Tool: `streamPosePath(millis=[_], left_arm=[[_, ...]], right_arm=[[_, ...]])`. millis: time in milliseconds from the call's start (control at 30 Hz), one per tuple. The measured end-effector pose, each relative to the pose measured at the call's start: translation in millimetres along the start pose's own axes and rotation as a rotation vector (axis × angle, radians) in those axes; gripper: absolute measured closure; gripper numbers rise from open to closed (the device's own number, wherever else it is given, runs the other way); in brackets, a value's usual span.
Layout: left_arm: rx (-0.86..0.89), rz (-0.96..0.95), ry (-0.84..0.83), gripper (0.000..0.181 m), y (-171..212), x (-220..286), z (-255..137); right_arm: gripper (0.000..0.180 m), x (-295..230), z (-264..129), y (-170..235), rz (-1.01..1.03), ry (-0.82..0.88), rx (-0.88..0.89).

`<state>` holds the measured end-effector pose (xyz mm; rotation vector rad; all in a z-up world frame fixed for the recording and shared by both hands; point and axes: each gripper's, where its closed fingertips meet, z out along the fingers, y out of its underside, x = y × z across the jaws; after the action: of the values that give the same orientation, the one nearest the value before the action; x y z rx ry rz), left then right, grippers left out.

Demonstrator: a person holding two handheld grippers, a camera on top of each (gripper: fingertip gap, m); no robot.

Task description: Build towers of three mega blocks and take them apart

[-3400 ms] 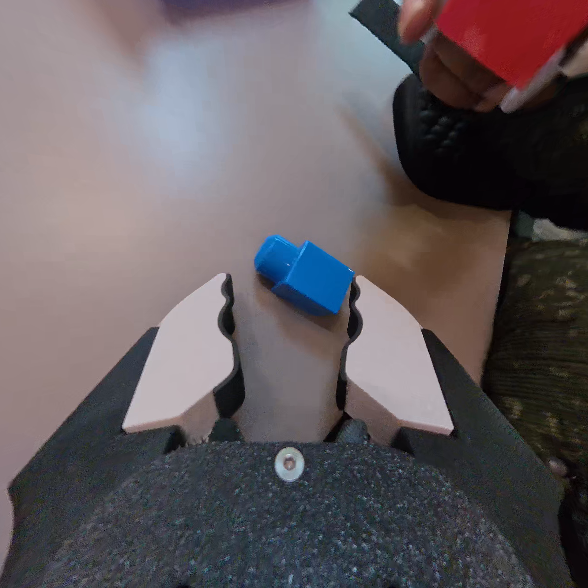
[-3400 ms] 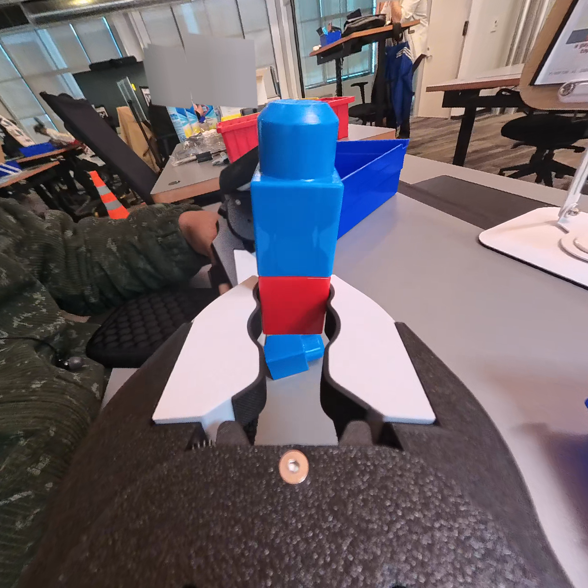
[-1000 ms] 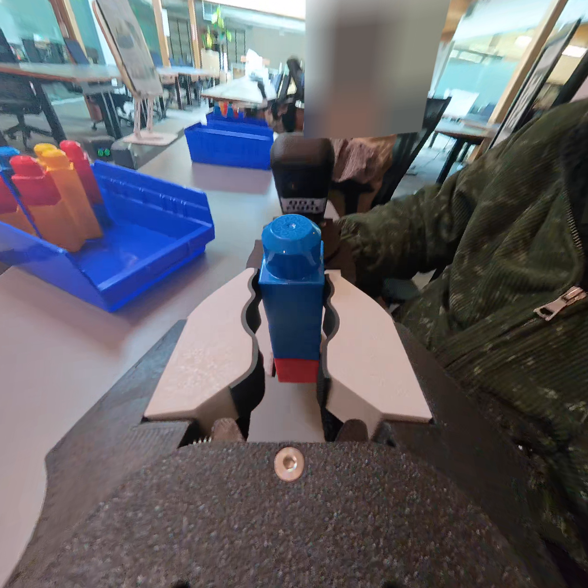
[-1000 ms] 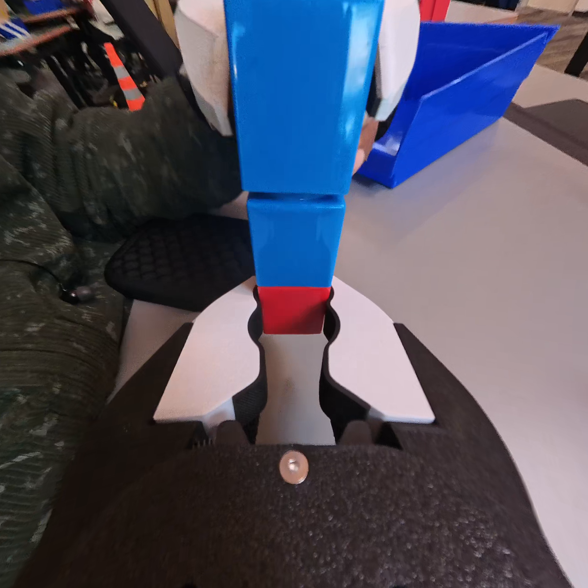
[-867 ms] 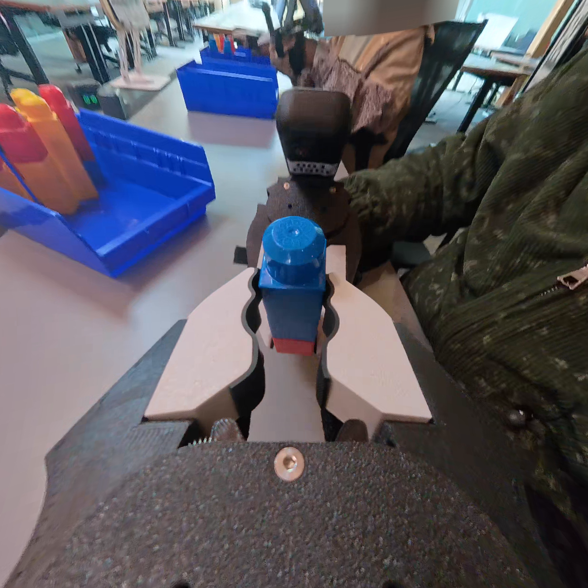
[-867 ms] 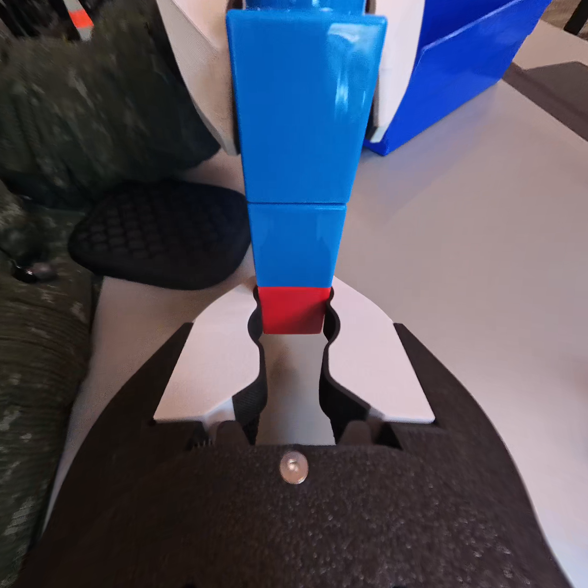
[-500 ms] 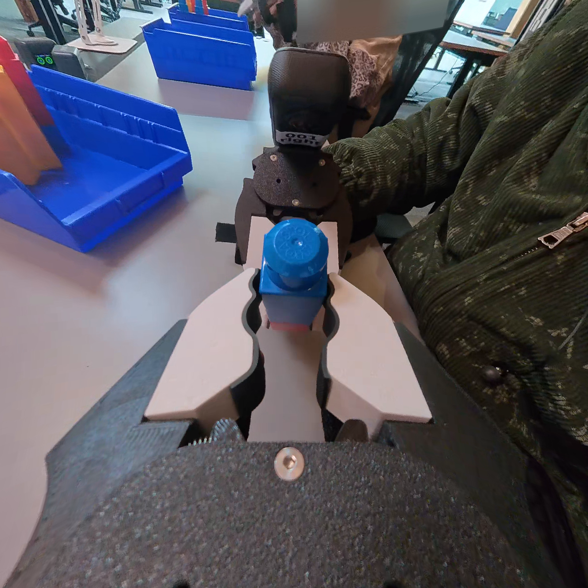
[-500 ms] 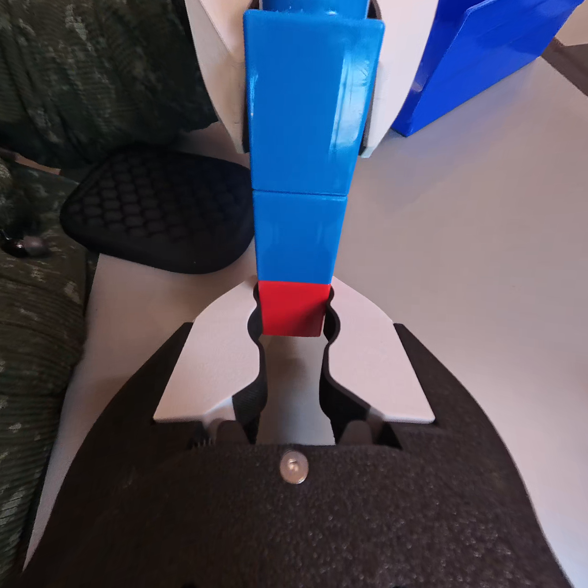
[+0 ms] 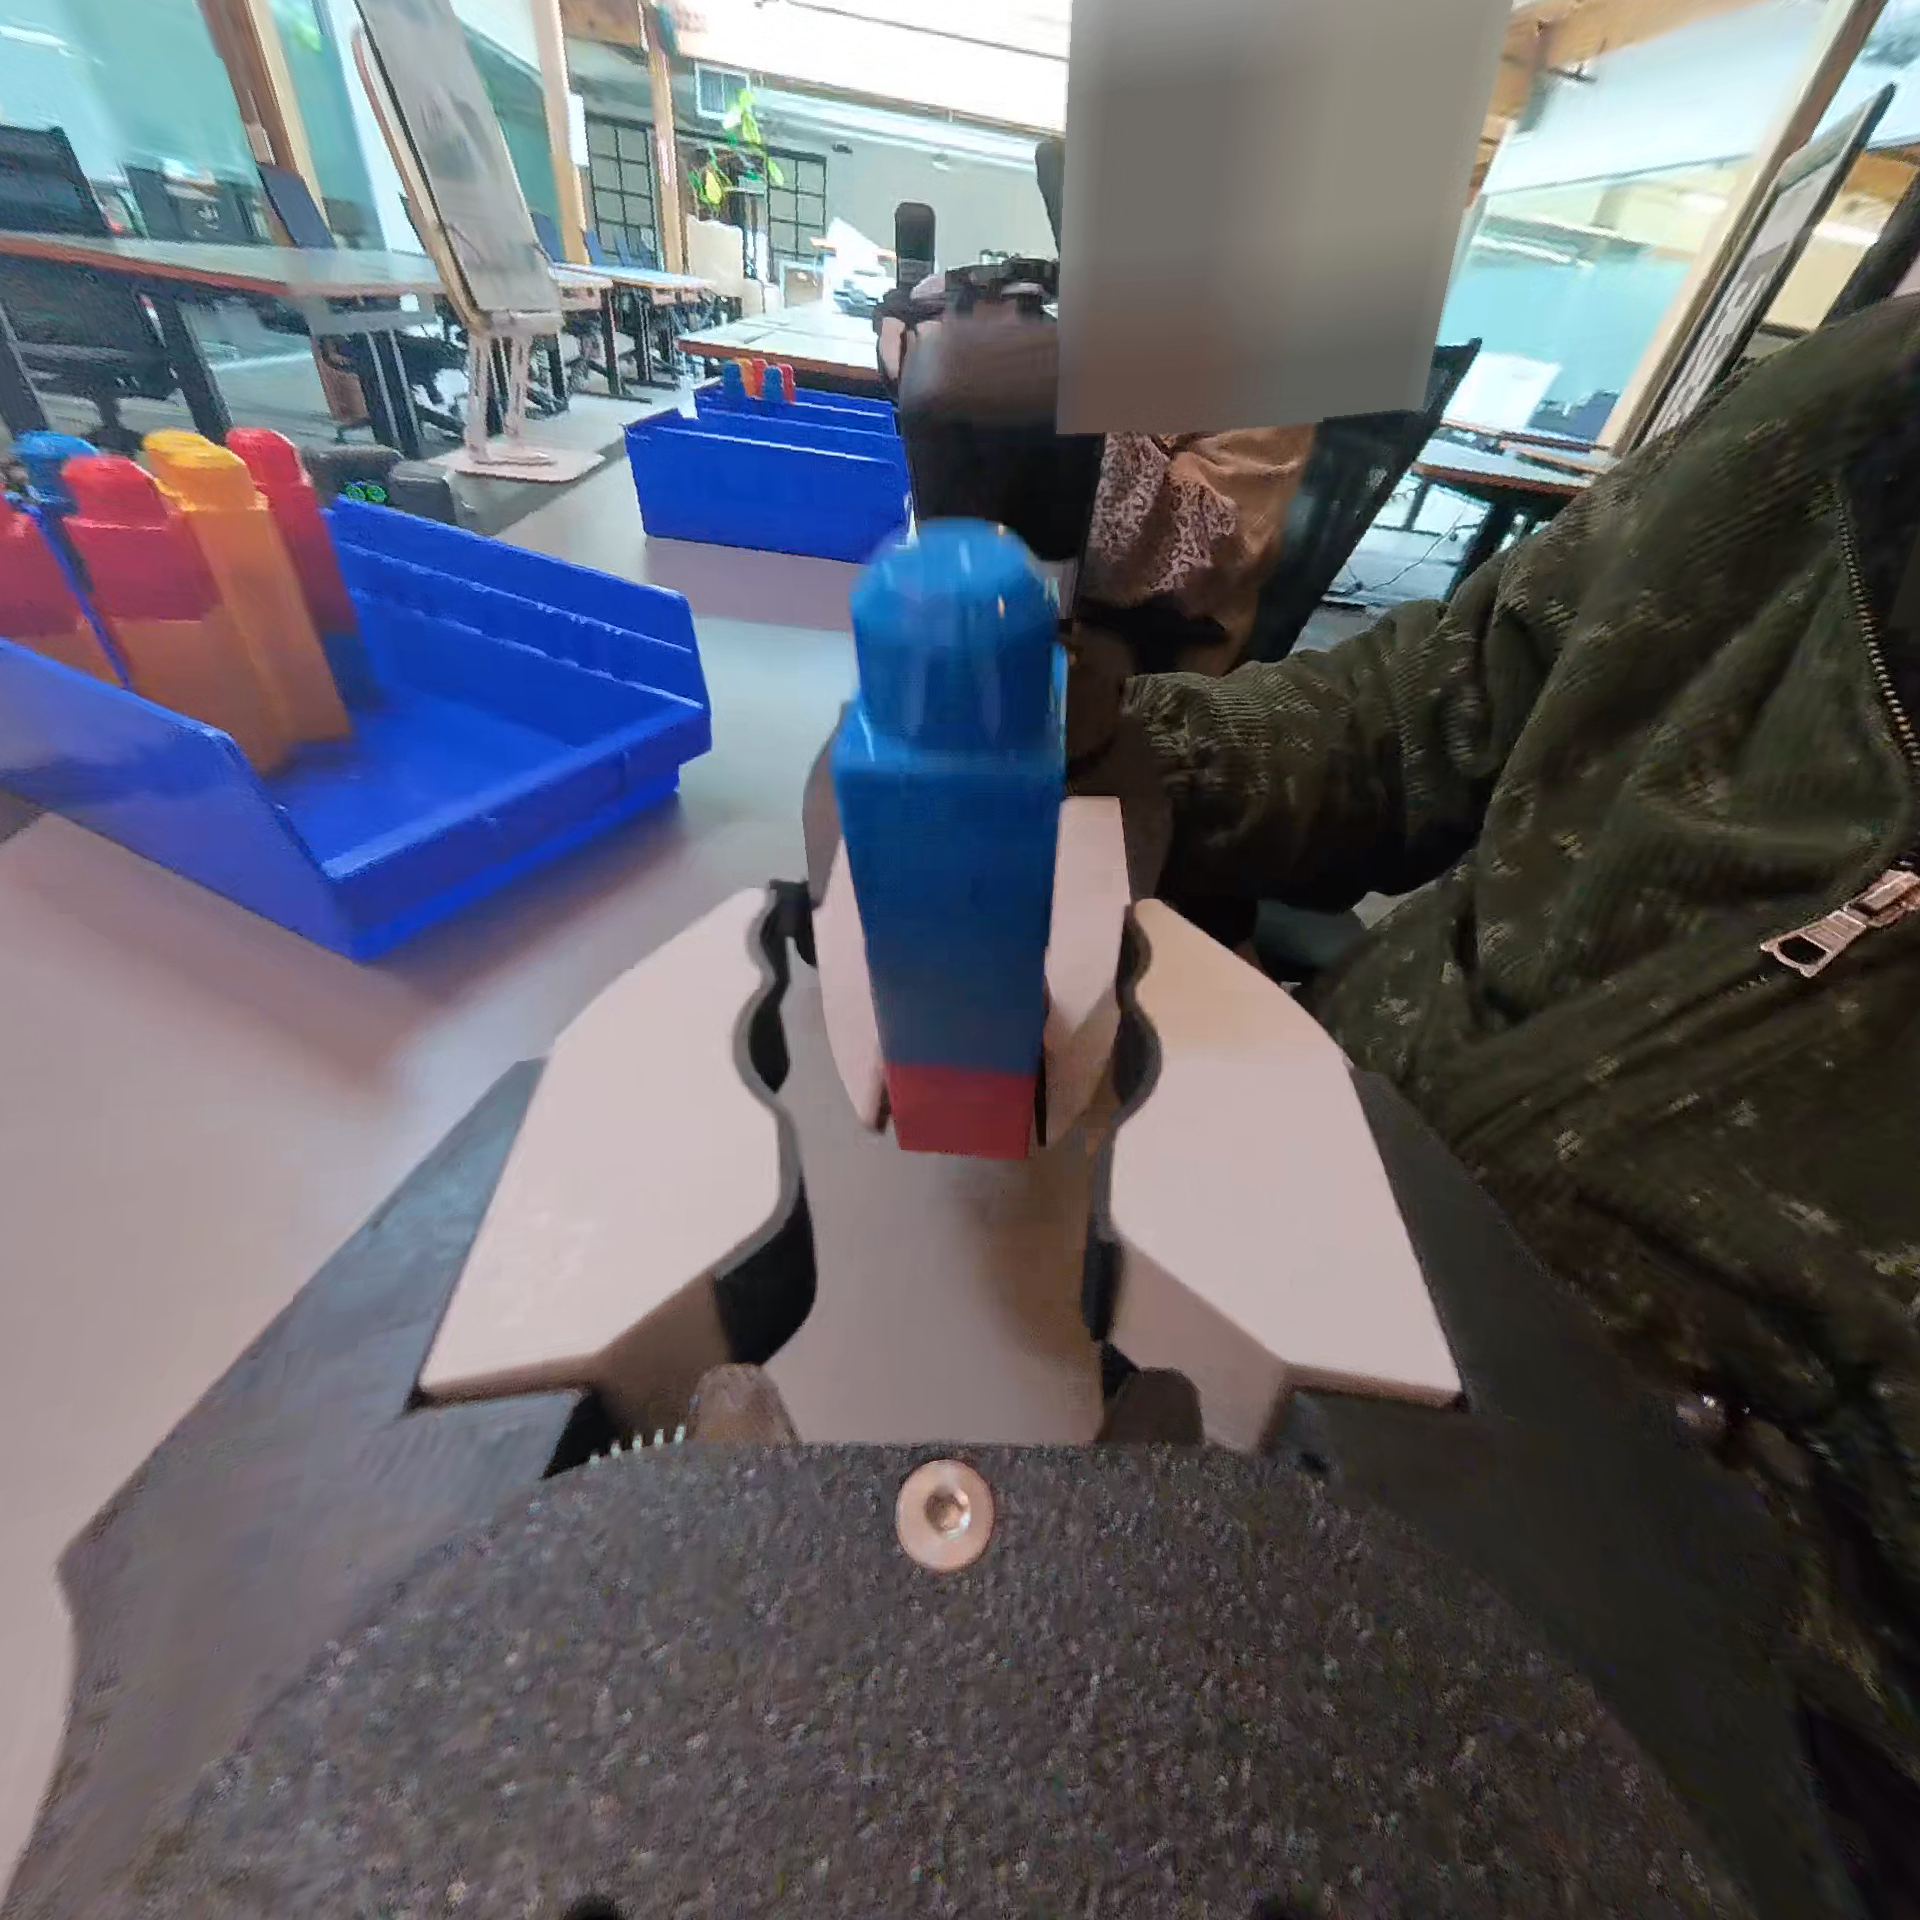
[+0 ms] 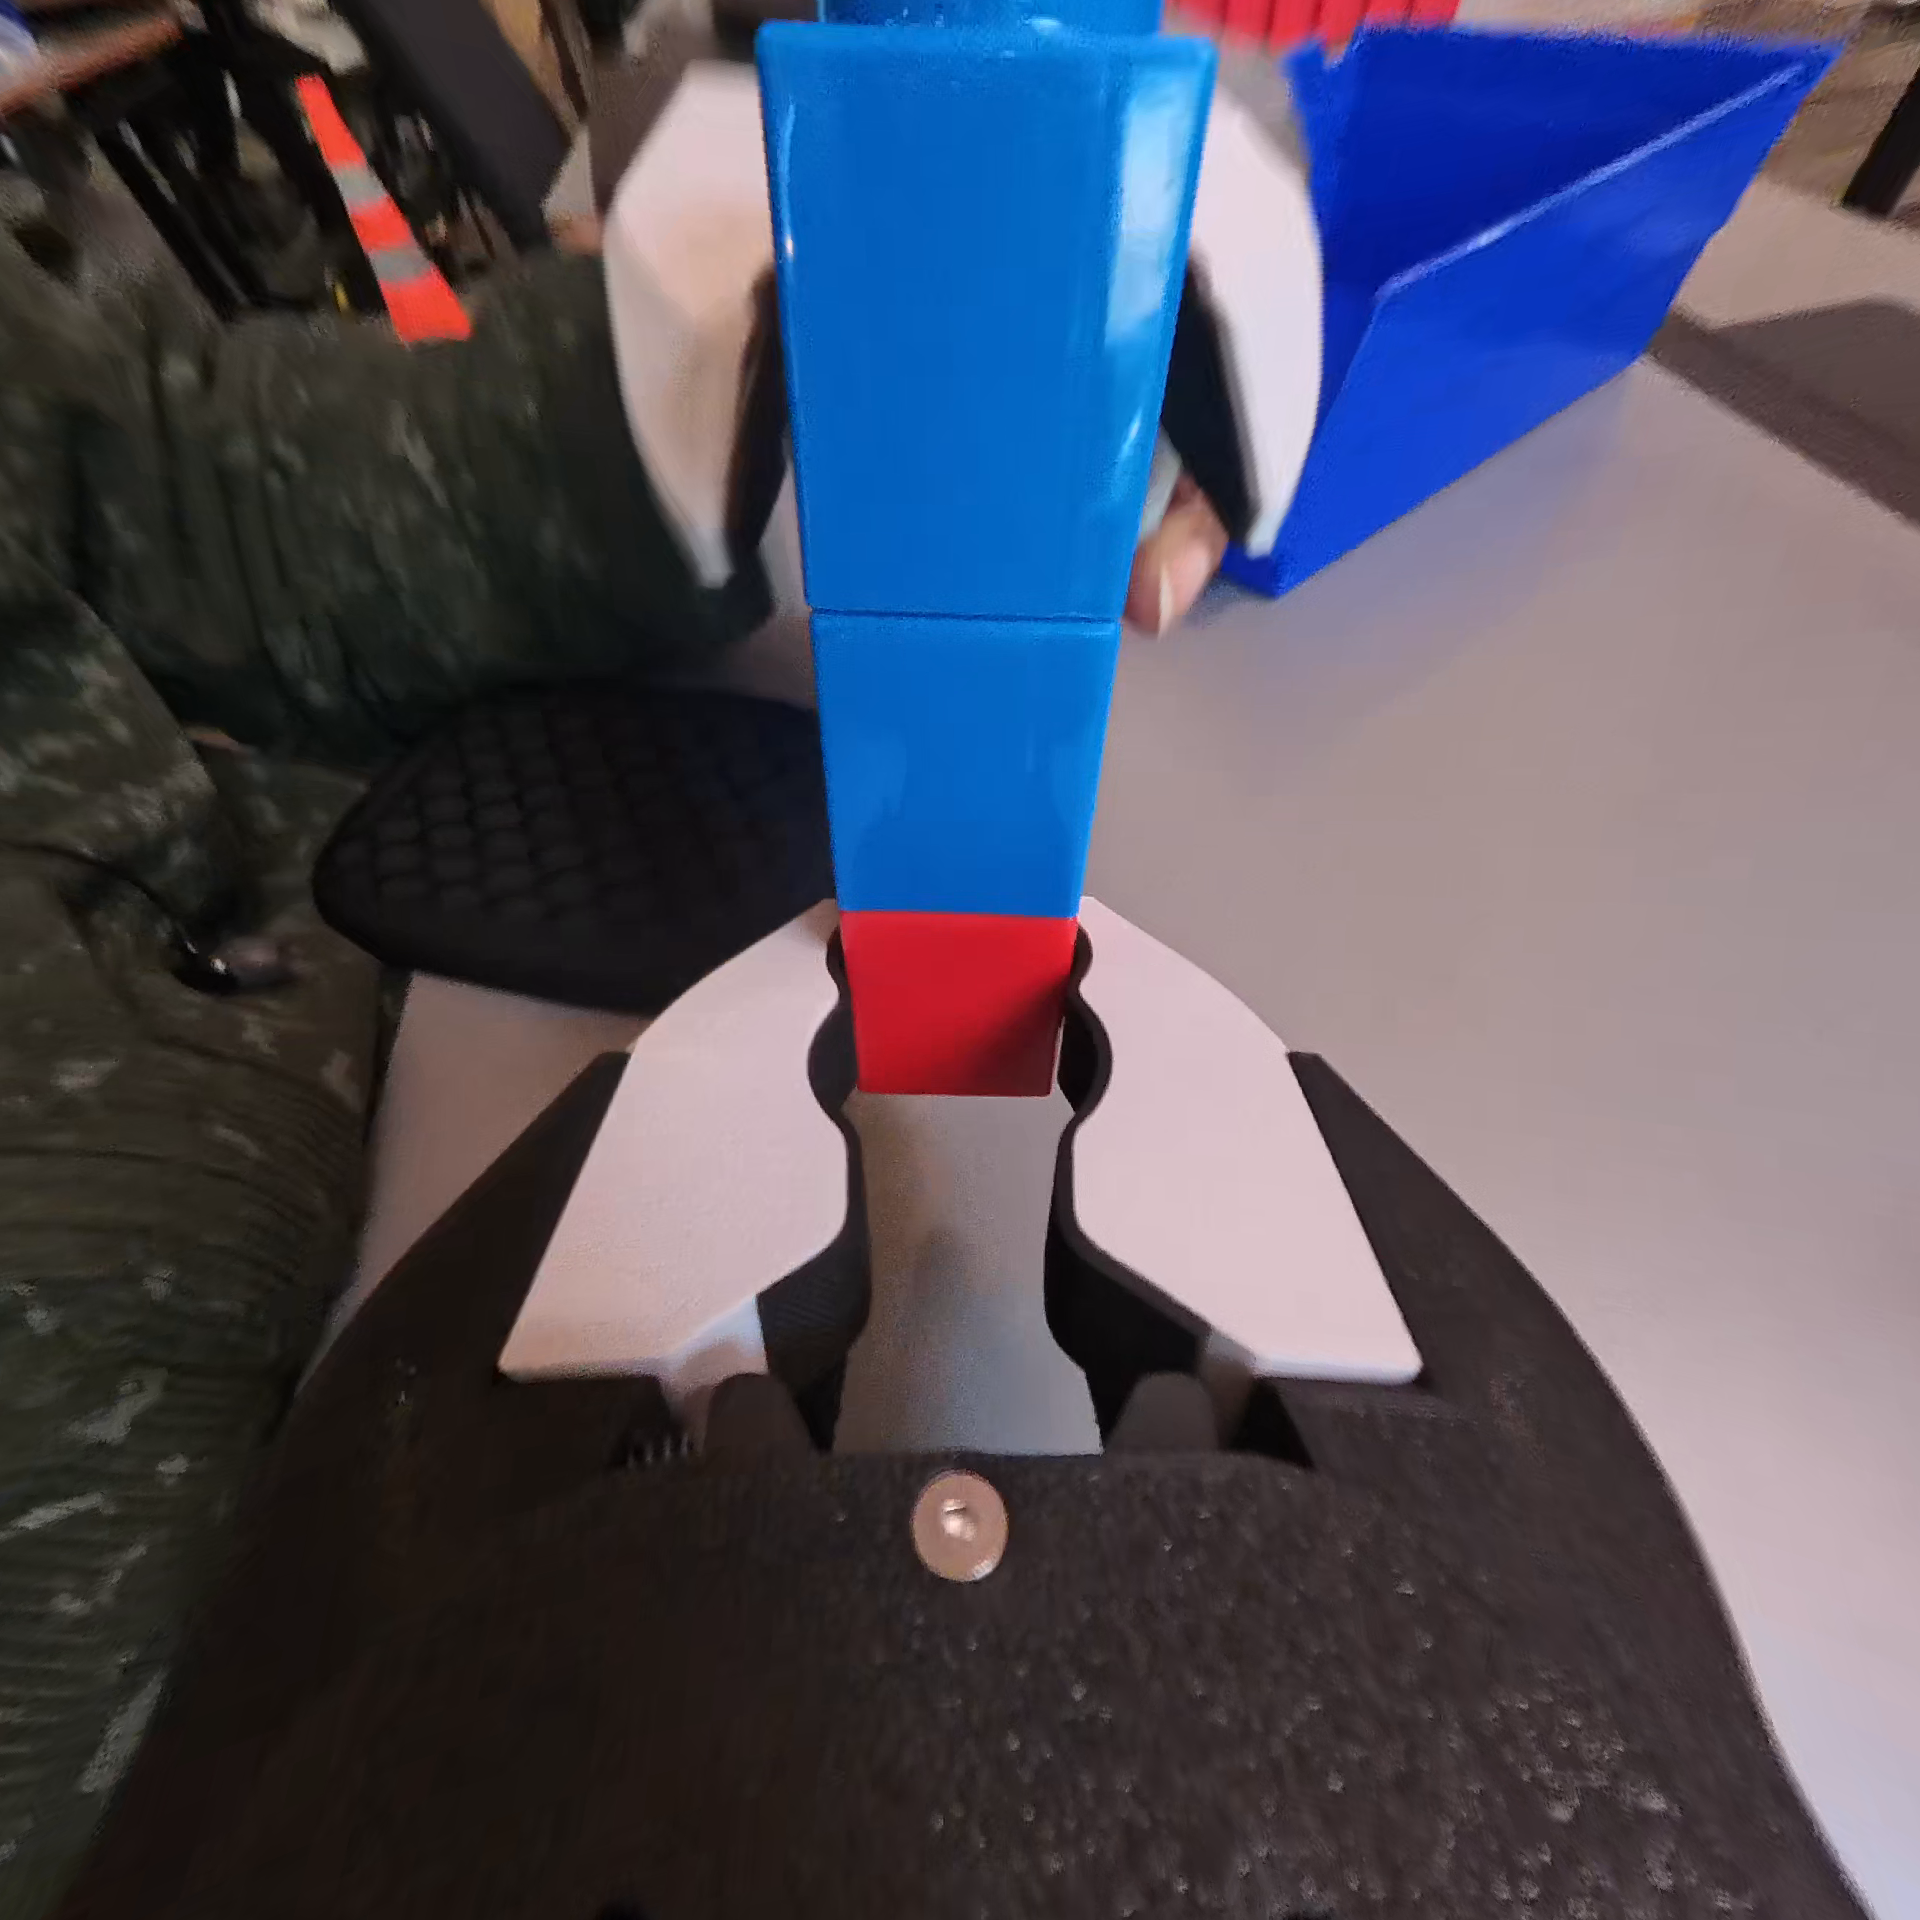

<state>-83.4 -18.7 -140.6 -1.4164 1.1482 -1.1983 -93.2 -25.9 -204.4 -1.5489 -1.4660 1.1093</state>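
The right claw is clamping the red bottom block of the three-block tower, steadying it upright above the worktop. The left claw is standing apart around the upper blue blocks, apparently not gripping them.

Two glossy blue blocks over one red block; blue bin; mottled green sleeve.

It was an open-plan office or lab: rows of desks, office chairs, glass partitions, and blue parts bins on benches.
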Motion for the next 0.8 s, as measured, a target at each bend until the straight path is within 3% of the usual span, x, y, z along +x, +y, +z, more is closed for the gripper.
streamPosePath(millis=[67, 167, 233, 333, 533, 600, 700, 800], left_arm=[[-0.02, -0.02, -0.005, 0.12, 7.3, 1.0, 11.2], [-0.066, 0.036, -0.074, 0.144, 19.5, -2.6, 29.6], [-0.156, 0.044, -0.077, 0.144, 26.7, -3.5, 27.3], [-0.289, 0.044, -0.162, 0.144, 43.6, -19.3, 11.6], [-0.544, 0.094, -0.176, 0.144, 94.2, -19.7, 15.8], [-0.559, 0.121, -0.157, 0.144, 96.5, -14.6, 20.9], [-0.442, 0.124, -0.183, 0.143, 80.9, -17.8, 23.0], [-0.289, 0.079, -0.287, 0.133, 53.2, -38.0, 8.9]], right_arm=[[0.144, 4.0, -7.0, -7.7, 0.018, 0.006, 0.053], [0.144, 1.3, -6.5, -5.4, 0.032, -0.032, 0.059], [0.141, 1.6, -3.7, 1.9, 0.061, -0.043, 0.01], [0.114, 13.8, -15.2, -1.9, 0.063, -0.003, 0.001], [0.123, 16.3, -41.1, -39.0, -0.044, 0.065, 0.137], [0.147, 11.0, -36.2, -32.1, -0.069, 0.048, 0.084], [0.15, 8.3, -45.5, -39.6, -0.118, 0.064, 0.06], [0.15, 30.9, -87.0, -73.3, -0.113, 0.141, 0.078]])
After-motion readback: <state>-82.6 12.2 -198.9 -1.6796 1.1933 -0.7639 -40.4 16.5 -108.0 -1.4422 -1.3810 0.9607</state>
